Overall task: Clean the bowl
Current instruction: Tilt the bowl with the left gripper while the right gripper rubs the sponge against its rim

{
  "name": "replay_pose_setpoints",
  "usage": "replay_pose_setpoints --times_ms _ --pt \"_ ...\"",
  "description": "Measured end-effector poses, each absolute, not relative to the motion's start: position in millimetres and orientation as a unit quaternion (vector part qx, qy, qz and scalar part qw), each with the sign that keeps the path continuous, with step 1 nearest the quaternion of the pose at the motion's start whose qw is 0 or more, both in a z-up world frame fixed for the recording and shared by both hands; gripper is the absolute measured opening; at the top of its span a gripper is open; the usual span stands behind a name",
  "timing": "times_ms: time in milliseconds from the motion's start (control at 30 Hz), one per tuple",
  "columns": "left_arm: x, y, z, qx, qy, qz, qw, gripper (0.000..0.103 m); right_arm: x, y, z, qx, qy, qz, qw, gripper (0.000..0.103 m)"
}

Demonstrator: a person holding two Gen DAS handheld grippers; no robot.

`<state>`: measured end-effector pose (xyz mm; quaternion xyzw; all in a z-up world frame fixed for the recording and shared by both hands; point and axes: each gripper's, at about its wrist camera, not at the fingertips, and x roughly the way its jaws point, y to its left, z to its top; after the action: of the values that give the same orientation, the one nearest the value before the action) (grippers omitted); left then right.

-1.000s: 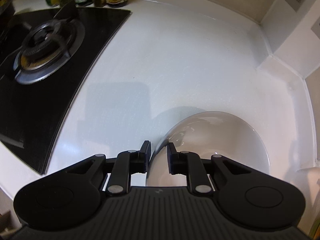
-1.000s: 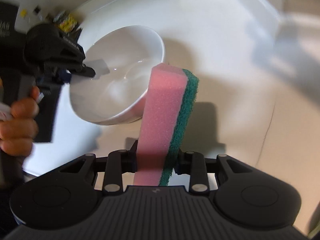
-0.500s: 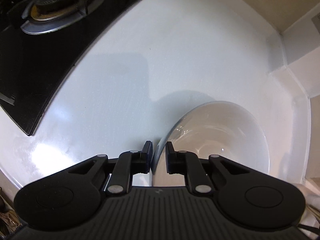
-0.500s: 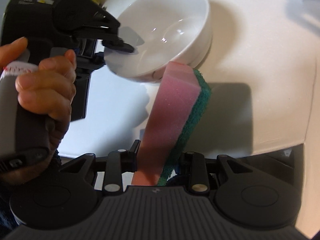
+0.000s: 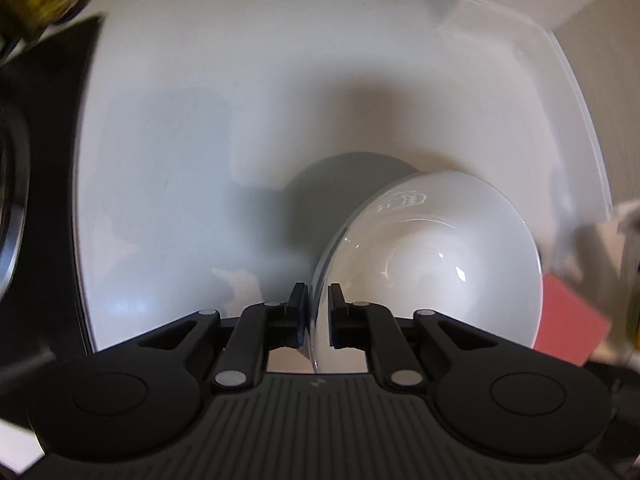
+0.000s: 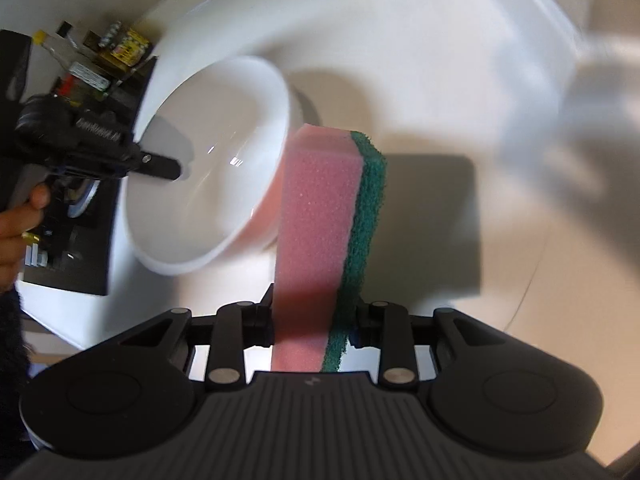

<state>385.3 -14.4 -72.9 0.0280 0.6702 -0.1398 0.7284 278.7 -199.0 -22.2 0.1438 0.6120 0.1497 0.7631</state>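
- The left tongs (image 5: 318,312) are clamped on the rim of the white bowl (image 5: 436,264): one finger is outside the wall and the other is inside it. Their jaws were closing during the last second, with the rim between them.
- The bowl extends forward and to the right of the left tongs. It is tilted, so its glossy inside faces the camera on these tongs.
- In the right wrist view, the bowl (image 6: 208,184) hangs above the white counter (image 6: 440,80), and its shadow lies on the counter behind it.
- The right tongs (image 6: 314,326) are clamped on a sponge (image 6: 320,216). The pink side is at the left finger and the green rough side is at the right finger.
- The sponge stands out forward from the right tongs. Its far end is just beside the outer wall of the bowl, on the bowl's right side; I cannot tell if they touch.
- A hand (image 6: 18,216) holds the handle of the left tongs (image 6: 160,166), at the left edge of the right wrist view.
- The black stove (image 5: 40,200) is far to the left of the left tongs, and it is blurred.
- Some bottles and jars (image 6: 100,56) stand beyond the bowl, at the top left.
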Motion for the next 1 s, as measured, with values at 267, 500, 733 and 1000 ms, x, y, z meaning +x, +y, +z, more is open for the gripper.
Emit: replay_pose_setpoints --times_ms 267,500,733,1000 --pt "395 -39 -80 0.117 0.661 -0.207 0.712 0.011 341 -173 -11 -0.069 0.653 0.222 0.721 0.028" --pt "379 -25 -77 0.068 0.623 -0.193 0.755 0.011 367 -141 -11 -0.241 0.643 0.303 0.660 0.029" --pt "359 -23 -75 0.008 0.581 -0.123 0.804 0.019 342 -152 -8 -0.194 0.650 0.257 0.688 0.029" --pt "349 -20 -74 -0.020 0.569 -0.076 0.819 0.023 268 -175 -5 -0.033 0.651 0.191 0.734 0.028"
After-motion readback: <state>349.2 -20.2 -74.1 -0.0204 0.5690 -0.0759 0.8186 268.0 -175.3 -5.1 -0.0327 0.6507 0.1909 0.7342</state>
